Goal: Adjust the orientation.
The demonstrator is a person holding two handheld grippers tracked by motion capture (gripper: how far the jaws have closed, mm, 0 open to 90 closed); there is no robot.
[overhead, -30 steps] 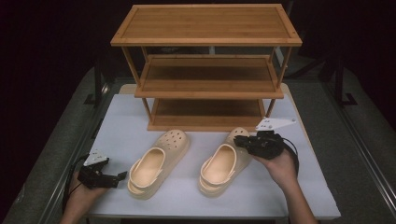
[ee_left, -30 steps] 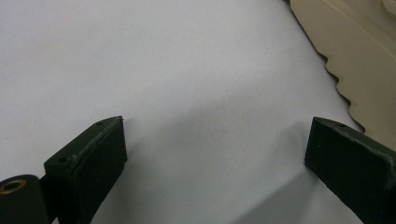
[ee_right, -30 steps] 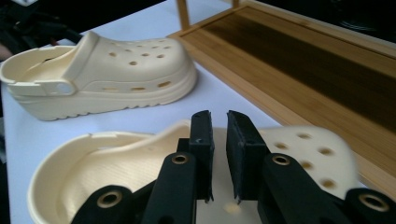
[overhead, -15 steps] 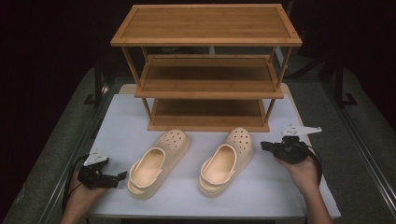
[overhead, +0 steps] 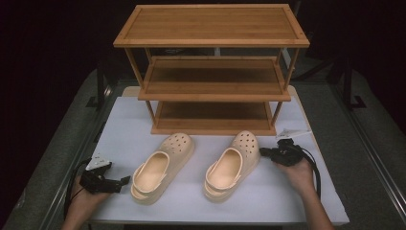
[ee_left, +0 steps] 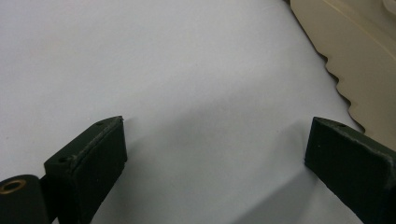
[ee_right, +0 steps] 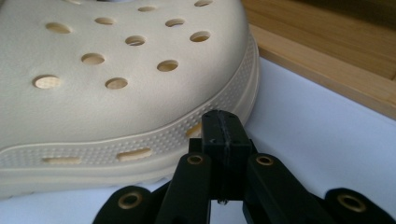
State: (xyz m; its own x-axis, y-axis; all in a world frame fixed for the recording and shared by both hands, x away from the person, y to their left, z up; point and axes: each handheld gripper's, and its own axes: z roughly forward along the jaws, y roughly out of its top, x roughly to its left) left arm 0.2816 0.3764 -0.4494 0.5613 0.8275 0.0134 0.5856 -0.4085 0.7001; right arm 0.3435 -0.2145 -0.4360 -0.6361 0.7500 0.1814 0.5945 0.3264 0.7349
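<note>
Two cream perforated foam clogs lie side by side on the white tabletop [overhead: 306, 201] in front of one three-tier bamboo shoe rack [overhead: 213, 72], toes toward the rack. The left clog [overhead: 163, 167] sits before the rack's left half, the right clog [overhead: 233, 165] before its right half. Two black claws are in the person's hands. The left hand [overhead: 84, 203] rests near the front edge of the tabletop, far in front of the rack's left end; its left claw [overhead: 125, 180] points level at the left clog's heel, jaws spread wide with nothing between them, the clog's sole edge just beside one jaw. The right hand [overhead: 299, 172] lies low, before the rack's right end; its right claw [overhead: 262, 151] has both jaws pressed together, empty, tips just at the right clog's toe rim.
</note>
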